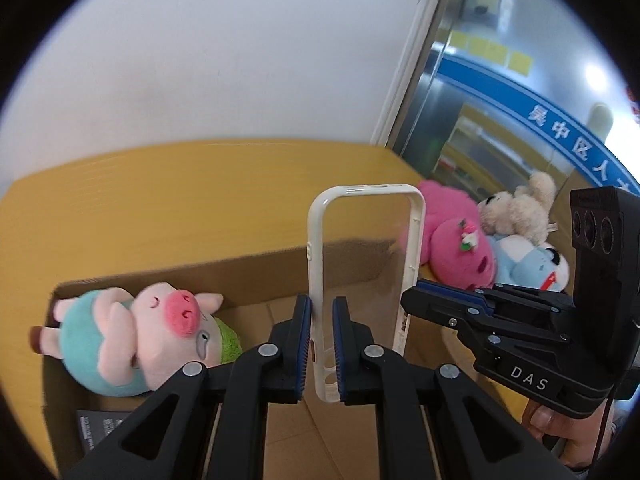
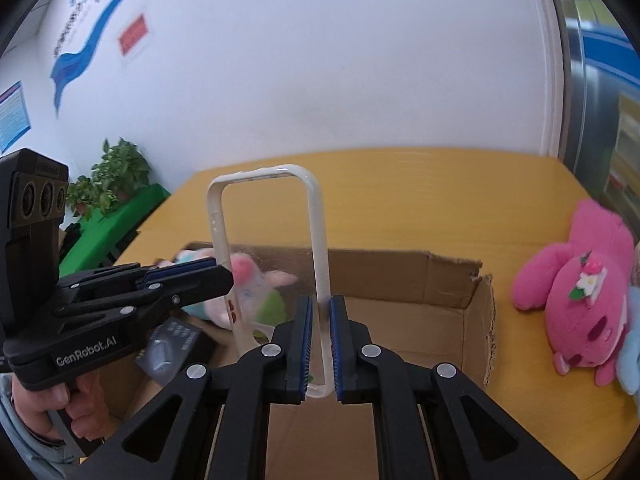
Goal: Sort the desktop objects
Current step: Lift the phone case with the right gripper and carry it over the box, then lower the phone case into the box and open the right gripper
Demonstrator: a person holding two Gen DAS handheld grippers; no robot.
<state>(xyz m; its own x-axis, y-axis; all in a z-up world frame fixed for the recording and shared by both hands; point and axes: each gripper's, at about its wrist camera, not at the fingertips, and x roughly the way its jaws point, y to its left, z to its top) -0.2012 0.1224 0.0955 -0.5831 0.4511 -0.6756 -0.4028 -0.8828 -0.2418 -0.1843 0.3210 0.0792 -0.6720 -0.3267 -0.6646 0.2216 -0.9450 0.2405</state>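
Note:
A clear phone case with a white rim (image 1: pixel 362 256) is held upright above an open cardboard box (image 1: pixel 256 276). My left gripper (image 1: pixel 322 344) is shut on the case's left rim. My right gripper (image 2: pixel 320 344) is shut on its right rim (image 2: pixel 320 248). Each gripper shows side-on in the other view: the right one (image 1: pixel 424 296) and the left one (image 2: pixel 216 276). A pink pig plush (image 1: pixel 132 332) lies in the box, also seen blurred behind the case in the right wrist view (image 2: pixel 252 284).
A pink plush (image 2: pixel 576 292), a beige plush (image 1: pixel 516 208) and a light blue plush (image 1: pixel 532 264) lie on the yellow table (image 1: pixel 160 208) right of the box. A dark packet (image 2: pixel 172 344) lies on the box floor. A wall stands behind the table.

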